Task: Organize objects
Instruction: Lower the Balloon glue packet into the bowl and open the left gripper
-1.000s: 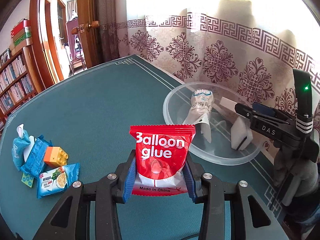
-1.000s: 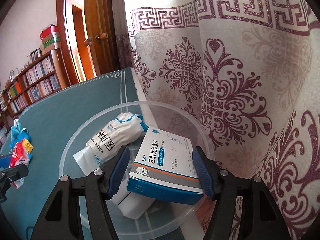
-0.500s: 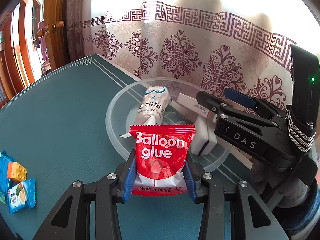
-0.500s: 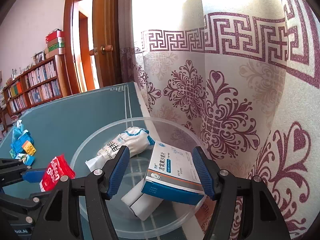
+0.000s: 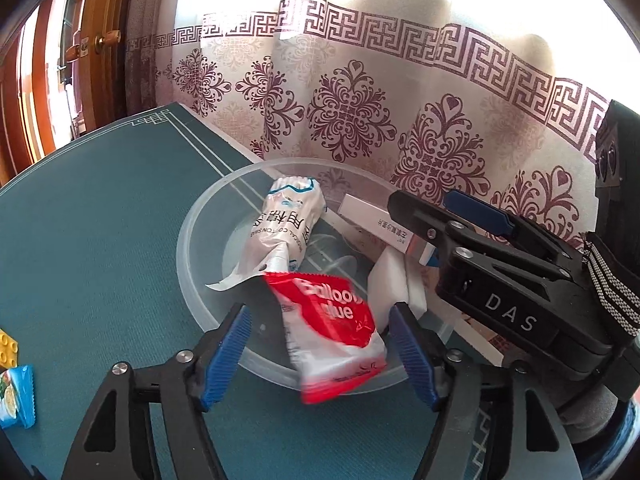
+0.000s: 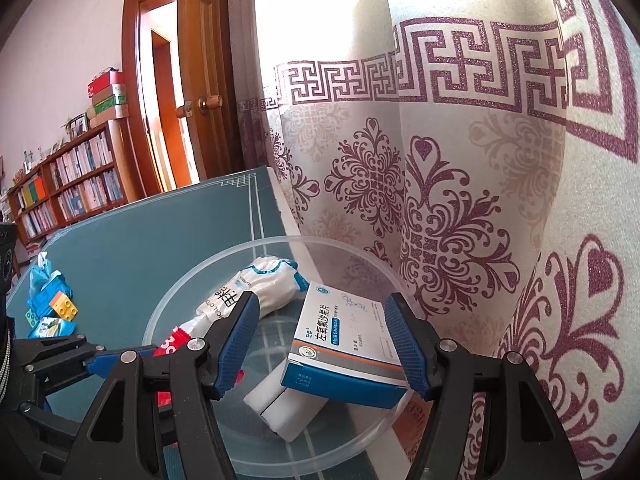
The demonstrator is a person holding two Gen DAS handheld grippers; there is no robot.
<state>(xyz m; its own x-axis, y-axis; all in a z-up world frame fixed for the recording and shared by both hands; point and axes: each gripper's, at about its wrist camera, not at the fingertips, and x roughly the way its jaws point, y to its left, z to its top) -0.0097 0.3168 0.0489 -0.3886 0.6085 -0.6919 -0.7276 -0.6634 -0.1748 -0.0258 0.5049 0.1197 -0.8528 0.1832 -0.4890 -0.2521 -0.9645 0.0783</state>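
Observation:
My left gripper (image 5: 320, 354) is open at the near rim of the clear plastic bowl (image 5: 192, 264). The red "Balloon glue" packet (image 5: 332, 328) hangs loose and blurred between its fingers, tilted over the rim. In the bowl lie a white cotton-swab bag (image 5: 286, 224), a white sponge block (image 5: 390, 284) and a blue-and-white medicine box (image 6: 346, 342). My right gripper (image 6: 324, 344) is open above the bowl (image 6: 328, 244), its fingers either side of the box, which leans on the sponge (image 6: 286, 404). The red packet (image 6: 172, 346) shows behind the left gripper (image 6: 100, 360).
A yellow toy brick (image 6: 64, 304) and several blue snack packets (image 6: 44, 288) lie together on the green table (image 5: 100, 220) to the left. A patterned curtain (image 6: 460, 200) hangs right behind the bowl. A wooden door and bookshelves stand beyond the table.
My left gripper has moved to the bowl's rim and opened, letting go of the red packet, which tips away. My right gripper has opened off the medicine box and pulled back a little.

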